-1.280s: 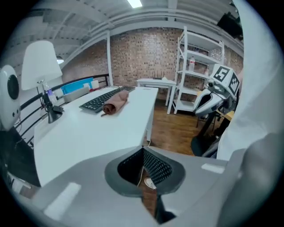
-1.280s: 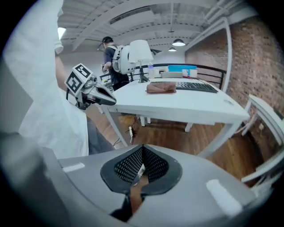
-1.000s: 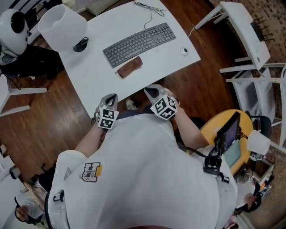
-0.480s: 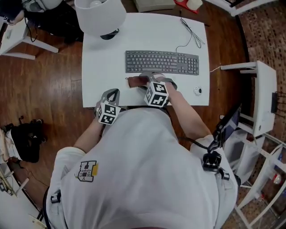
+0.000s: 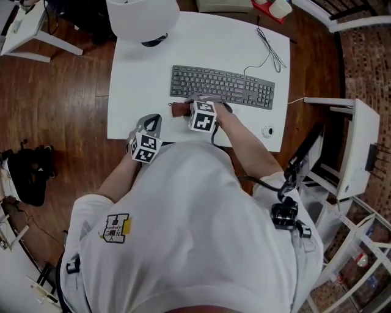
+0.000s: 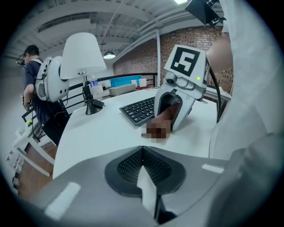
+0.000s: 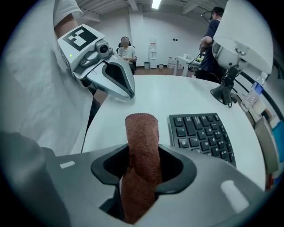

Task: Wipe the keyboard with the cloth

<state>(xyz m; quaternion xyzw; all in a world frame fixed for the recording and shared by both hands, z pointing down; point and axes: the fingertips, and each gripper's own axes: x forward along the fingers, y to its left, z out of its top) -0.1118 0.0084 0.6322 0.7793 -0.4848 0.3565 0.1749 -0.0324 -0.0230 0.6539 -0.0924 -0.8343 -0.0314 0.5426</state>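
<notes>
A dark grey keyboard [image 5: 223,85] lies across the white table [image 5: 137,79]. Just in front of its left end lies a rolled brown cloth [image 5: 178,109]. My right gripper [image 5: 203,102] points steeply down over the cloth. In the right gripper view the cloth [image 7: 142,146] runs up between the jaws of my right gripper [image 7: 142,166], with dark gaps on both sides; the jaws have just been closing around it. My left gripper [image 5: 151,121] hovers at the table's near edge, apart from the cloth, shut and holding nothing. The left gripper view shows the right gripper [image 6: 172,113] standing on the cloth beside the keyboard [image 6: 140,110].
A white lamp [image 5: 143,18] stands at the table's far left. A thin cable [image 5: 269,49] trails from the keyboard's right end, and a small round white object [image 5: 267,130] lies near the right front corner. A white side table [image 5: 354,147] stands to the right. People stand in the background.
My right gripper has moved forward from the table's near edge and come down over the cloth, with its jaws now astride it. My left gripper has shifted only a little along the near edge.
</notes>
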